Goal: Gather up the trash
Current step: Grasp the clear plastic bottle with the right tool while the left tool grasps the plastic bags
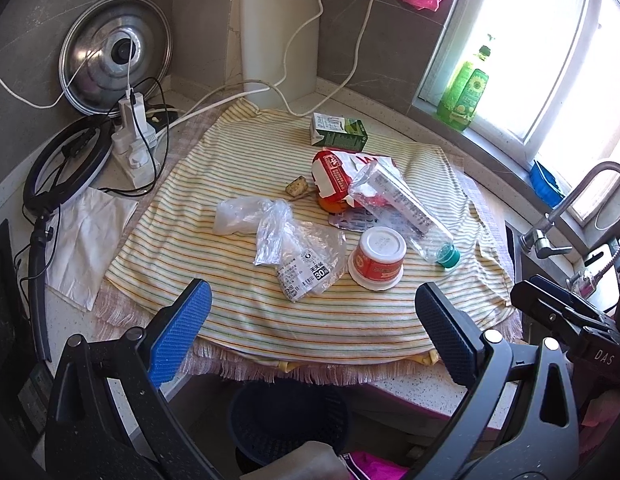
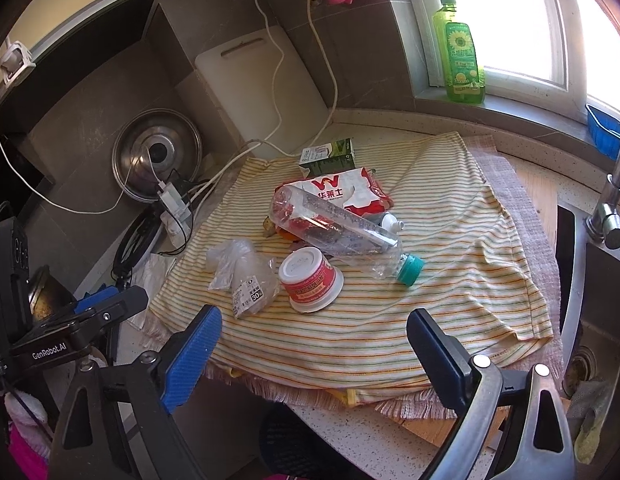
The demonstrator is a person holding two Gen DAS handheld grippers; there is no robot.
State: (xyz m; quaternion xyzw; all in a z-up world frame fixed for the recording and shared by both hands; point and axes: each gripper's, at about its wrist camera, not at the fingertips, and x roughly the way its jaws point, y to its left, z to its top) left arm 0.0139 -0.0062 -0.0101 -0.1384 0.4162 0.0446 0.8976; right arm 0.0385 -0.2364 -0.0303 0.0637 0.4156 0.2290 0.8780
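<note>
Kitchen corner by a bright window; the surface (image 1: pixel 442 396) is a speckled stone top covered by a striped cloth (image 1: pixel 310 320) laid over a fringed mat. A cutting board (image 1: pixel 278 32) and a pot lid (image 1: pixel 116 52) lean against the back wall, with a power strip (image 1: pixel 136 148) and cords beside them.

Trash is all on the cloth, clustered near its middle:
- clear plastic bottle (image 2: pixel 342 236) with a teal cap, lying on its side across a red-and-white wrapper (image 2: pixel 342 196)
- green carton (image 1: pixel 339 131) behind the wrapper
- red-and-white cup (image 2: pixel 310 280), upside down, just beside the bottle
- crumpled clear bag (image 1: pixel 298 252) with a price label, left of the cup
- small food scrap (image 1: pixel 296 187) and something orange, mostly hidden under the wrapper

A dark mesh bin (image 1: pixel 286 416) sits below the front edge of the surface. Its contents cannot be made out.

Left gripper (image 1: pixel 314 328): jaws wide apart, nothing between them, hovering over the near edge of the cloth, short of the bag and cup. Right gripper (image 2: pixel 314 344): likewise spread wide and empty, facing the cup and bottle.

Progress, judged: collection looks barely begun, if at all. Every visible piece remains on the cloth and neither tool carries anything. All items are left to pick up and drop in the bin; the cup and bag lie nearest.
</note>
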